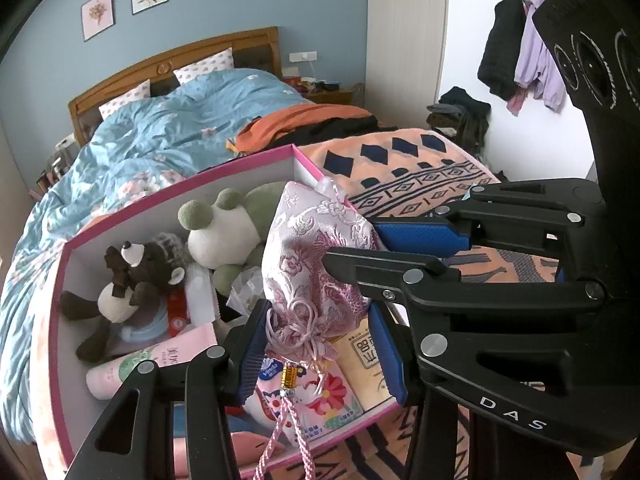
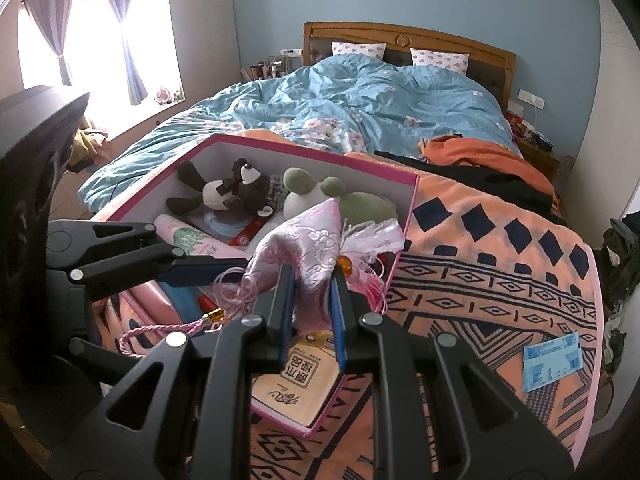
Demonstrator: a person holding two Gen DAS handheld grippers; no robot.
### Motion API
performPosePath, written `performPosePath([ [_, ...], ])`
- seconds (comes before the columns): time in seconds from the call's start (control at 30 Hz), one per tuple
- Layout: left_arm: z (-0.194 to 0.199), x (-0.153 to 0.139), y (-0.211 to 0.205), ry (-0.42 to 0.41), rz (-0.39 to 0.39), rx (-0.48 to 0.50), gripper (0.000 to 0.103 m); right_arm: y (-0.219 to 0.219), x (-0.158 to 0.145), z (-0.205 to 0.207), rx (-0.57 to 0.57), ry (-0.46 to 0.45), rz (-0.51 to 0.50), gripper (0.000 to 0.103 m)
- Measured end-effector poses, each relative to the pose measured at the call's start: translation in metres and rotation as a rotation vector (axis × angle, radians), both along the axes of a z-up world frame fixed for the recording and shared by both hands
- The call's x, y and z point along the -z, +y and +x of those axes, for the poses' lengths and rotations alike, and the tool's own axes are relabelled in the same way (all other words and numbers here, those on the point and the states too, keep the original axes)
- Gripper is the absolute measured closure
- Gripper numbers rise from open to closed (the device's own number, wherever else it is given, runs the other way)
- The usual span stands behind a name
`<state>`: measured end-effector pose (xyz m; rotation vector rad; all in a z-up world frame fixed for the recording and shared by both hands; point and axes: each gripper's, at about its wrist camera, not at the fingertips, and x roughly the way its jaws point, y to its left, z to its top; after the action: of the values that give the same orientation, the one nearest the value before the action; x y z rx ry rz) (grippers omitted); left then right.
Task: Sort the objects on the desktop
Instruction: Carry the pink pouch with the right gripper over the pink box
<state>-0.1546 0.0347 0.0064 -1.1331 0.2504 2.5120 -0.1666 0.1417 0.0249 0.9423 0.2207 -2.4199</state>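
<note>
A bed (image 2: pixel 360 92) with a blue quilt fills the room, and a patterned orange blanket (image 2: pixel 492 272) is spread over its near end. On the blanket a pink-edged box (image 1: pixel 180 184) is set, already well filled: a brown bear (image 1: pixel 128 276), a green and white plush toy (image 1: pixel 224 228), a pink tube (image 1: pixel 140 364), a tissue pack (image 1: pixel 316 396) and a tan packet (image 2: pixel 296 380) are seen inside, so most of the sorting is judged done.

A pink brocade pouch (image 1: pixel 316 256) is held above the near end of the box by both tools. The left tool (image 1: pixel 320 352) is clenched on the tied neck of the pouch, where the cord is knotted. The right tool (image 2: pixel 310 312) is pinched tight on the cloth of the pouch's other end. The pouch's braided cord (image 2: pixel 160 330) with its gold bead hangs over the box wall. The pouch is judged not yet let go into the box. A blue slip (image 2: pixel 552 360) is left lying on the blanket, well apart from the box, and may remain to be sorted.

The box floor beneath the pouch is hidden, and the small red things under the toys cannot be made out.
</note>
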Motion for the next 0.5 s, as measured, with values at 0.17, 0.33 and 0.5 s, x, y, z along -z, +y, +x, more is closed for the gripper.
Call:
performPosePath([
  [0.17, -0.004, 0.004, -0.001, -0.007, -0.001, -0.001, 0.053, 0.0, 0.004, -0.003, 0.002, -0.006, 0.007, 0.084],
  [0.33, -0.008, 0.009, -0.002, -0.018, -0.011, 0.005, 0.053, -0.002, 0.008, -0.007, 0.006, -0.015, 0.017, 0.084],
  [0.5, -0.013, 0.014, -0.003, -0.042, -0.008, 0.014, 0.053, -0.003, 0.012, -0.01, 0.013, -0.028, 0.025, 0.084],
])
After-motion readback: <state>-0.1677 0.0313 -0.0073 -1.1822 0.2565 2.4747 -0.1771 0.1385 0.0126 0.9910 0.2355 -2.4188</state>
